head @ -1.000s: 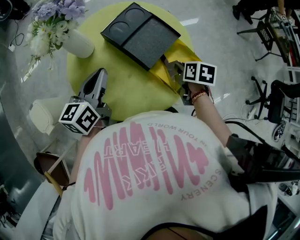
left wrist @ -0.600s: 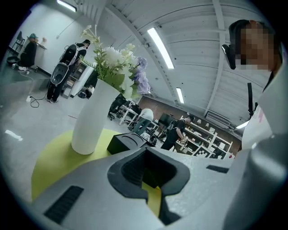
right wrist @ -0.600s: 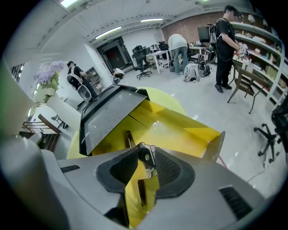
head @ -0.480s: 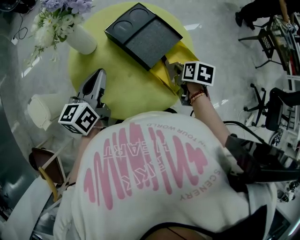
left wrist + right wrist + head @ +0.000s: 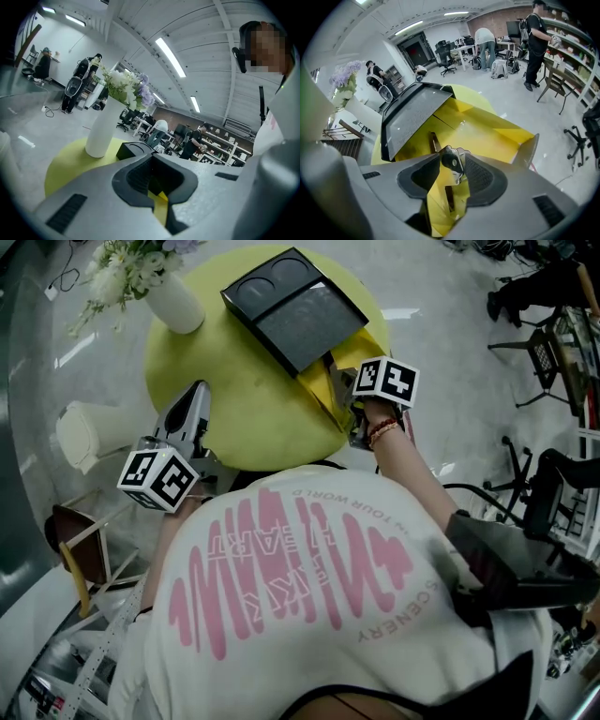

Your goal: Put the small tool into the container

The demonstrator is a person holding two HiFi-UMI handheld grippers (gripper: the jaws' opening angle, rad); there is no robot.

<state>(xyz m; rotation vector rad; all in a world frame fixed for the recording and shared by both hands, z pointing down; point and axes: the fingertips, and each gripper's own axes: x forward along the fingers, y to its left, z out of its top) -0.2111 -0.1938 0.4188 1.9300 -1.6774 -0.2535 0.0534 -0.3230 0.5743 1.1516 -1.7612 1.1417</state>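
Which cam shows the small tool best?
Right gripper view: the small tool sits large between the jaws of the right gripper, which have just been opening, over the yellow container. Head view: the gripper's body hides it. Left gripper view: faces the vase, no tool.

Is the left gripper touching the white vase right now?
Apart. Head view shows bare yellow table between the left gripper and the white vase.
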